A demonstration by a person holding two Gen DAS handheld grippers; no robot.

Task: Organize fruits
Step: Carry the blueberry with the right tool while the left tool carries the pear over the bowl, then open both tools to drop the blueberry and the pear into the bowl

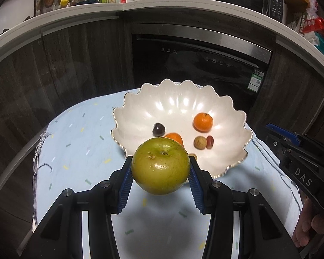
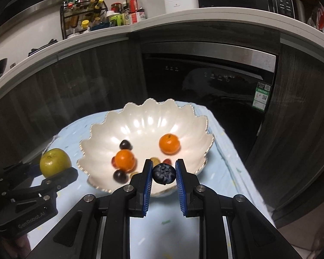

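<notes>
My left gripper (image 1: pixel 161 168) is shut on a green apple (image 1: pixel 161 165) and holds it above the cloth, just short of the near rim of the white scalloped bowl (image 1: pixel 183 101). The apple also shows in the right wrist view (image 2: pixel 55 161). My right gripper (image 2: pixel 163 173) is shut on a blueberry (image 2: pixel 164 174) at the near rim of the bowl (image 2: pixel 144 116). In the bowl lie two oranges (image 2: pixel 169 143) (image 2: pixel 125 159), dark grapes (image 2: pixel 119 176), a red grape (image 1: pixel 210 141) and a tan longan (image 1: pixel 199 142).
The bowl stands on a light blue cloth (image 1: pixel 75 151) over a small table. Behind are dark cabinets, a built-in dishwasher (image 1: pixel 200 64), and a white counter (image 1: pixel 140 4) with bottles, a rice cooker and a microwave. The right gripper's body (image 1: pixel 302 168) is at the right.
</notes>
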